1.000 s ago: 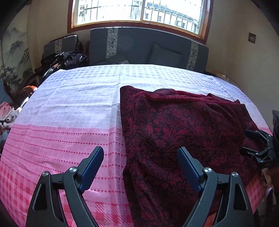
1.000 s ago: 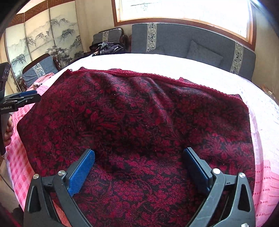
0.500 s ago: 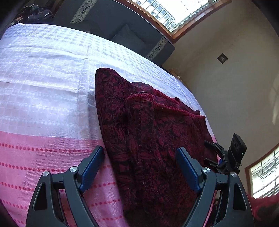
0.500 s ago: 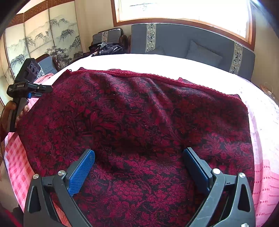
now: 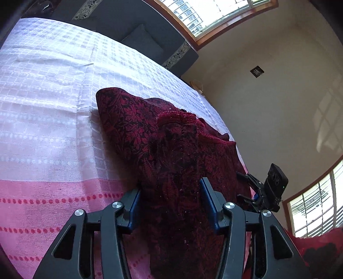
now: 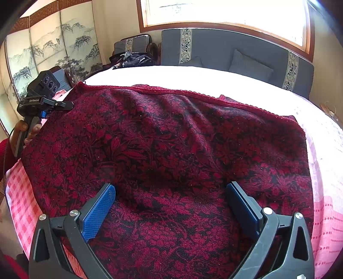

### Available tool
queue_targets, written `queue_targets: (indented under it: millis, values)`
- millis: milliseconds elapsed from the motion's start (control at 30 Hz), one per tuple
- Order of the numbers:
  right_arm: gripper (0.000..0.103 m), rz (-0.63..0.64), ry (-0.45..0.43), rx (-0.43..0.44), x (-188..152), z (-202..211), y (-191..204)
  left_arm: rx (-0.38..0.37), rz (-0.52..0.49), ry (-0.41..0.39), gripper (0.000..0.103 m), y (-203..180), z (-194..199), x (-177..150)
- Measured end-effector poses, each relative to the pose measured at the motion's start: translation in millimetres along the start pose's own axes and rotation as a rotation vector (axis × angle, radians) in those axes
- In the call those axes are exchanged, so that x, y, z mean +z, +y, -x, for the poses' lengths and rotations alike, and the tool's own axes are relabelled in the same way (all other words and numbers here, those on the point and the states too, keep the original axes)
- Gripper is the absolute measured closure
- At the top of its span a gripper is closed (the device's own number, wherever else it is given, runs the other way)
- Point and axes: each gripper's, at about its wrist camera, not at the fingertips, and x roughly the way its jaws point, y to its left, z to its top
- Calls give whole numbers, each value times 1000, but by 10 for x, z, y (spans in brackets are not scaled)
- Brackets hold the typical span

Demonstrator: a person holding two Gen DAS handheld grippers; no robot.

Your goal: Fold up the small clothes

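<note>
The left gripper (image 5: 170,191) points along the near left edge of the dark red floral cloth (image 5: 171,150), and its jaws have just been closing. A raised ridge of that cloth stands between its two blue pads (image 5: 209,199); the pads sit close against the fabric on either side, but whether they press on it cannot be told. From these fingers the cloth runs away and to the right, with a bunched hem rising just beyond the tips. To the left of the gripper lies the bare pink and white checked bedspread (image 5: 53,128). Off to its right, at the far side of the cloth, the other gripper shows with a black camera block on top.

The right gripper (image 6: 171,191) hangs over the near middle of the cloth (image 6: 171,139) with its jaws spread wide, its pads (image 6: 98,212) apart from each other and nothing clamped between them. The cloth lies spread flat ahead of it, its knitted red border along the far edge. To its far left the left gripper (image 6: 64,106) meets the cloth's left edge, held by a hand (image 6: 23,133) below it. Beyond the cloth stands a grey sofa (image 6: 235,53) under a window (image 6: 225,12), with a painted folding screen (image 6: 53,53) to the left
</note>
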Motion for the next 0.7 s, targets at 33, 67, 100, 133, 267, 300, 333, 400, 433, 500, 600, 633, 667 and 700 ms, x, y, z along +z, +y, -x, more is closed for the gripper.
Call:
queue_targets:
  millis: [33, 67, 100, 133, 267, 300, 333, 400, 433, 500, 600, 633, 667, 700]
  values:
    - [1, 0, 0, -1, 0, -1, 0, 3, -1, 0, 51, 12, 3, 2]
    - [1, 2, 2, -3, 1, -1, 4, 3, -3, 3, 51, 4, -5, 3]
    - [1, 3, 3, -5, 3, -2, 6, 4, -4, 6, 50, 1, -12, 7]
    - [1, 4, 3, -7, 0, -2, 16, 3, -3, 7, 49, -12, -30, 10]
    - [1, 5, 4, -8, 0, -4, 28, -13, 24, -12, 48, 3, -51, 39]
    - [1, 5, 4, -9, 1, -4, 29, -7, 29, -17, 49, 5, -53, 44]
    - [1, 5, 4, -9, 2, -5, 28, 2, 35, -21, 49, -9, -66, 47]
    - [1, 6, 5, -9, 4, -5, 27, 43, 30, -34, 62, -26, -60, 47]
    - [1, 5, 4, -7, 4, -5, 26, 66, 16, -43, 72, -57, -54, 50]
    - [1, 2, 4, -5, -1, -1, 38, 95, 6, -62, 74, -105, -47, 46]
    - [1, 1, 4, -3, -1, -4, 34, 94, 59, -89, 77, -90, -47, 18]
    - [1, 1, 4, -3, -1, -4, 34, 93, 75, -98, 78, -90, -41, 9]
    - [1, 1, 3, -2, 0, -3, 34, 95, 81, -106, 78, -104, -31, 3]
    - [1, 0, 2, 0, -2, -4, 28, 102, 83, -114, 79, -125, -18, -3]
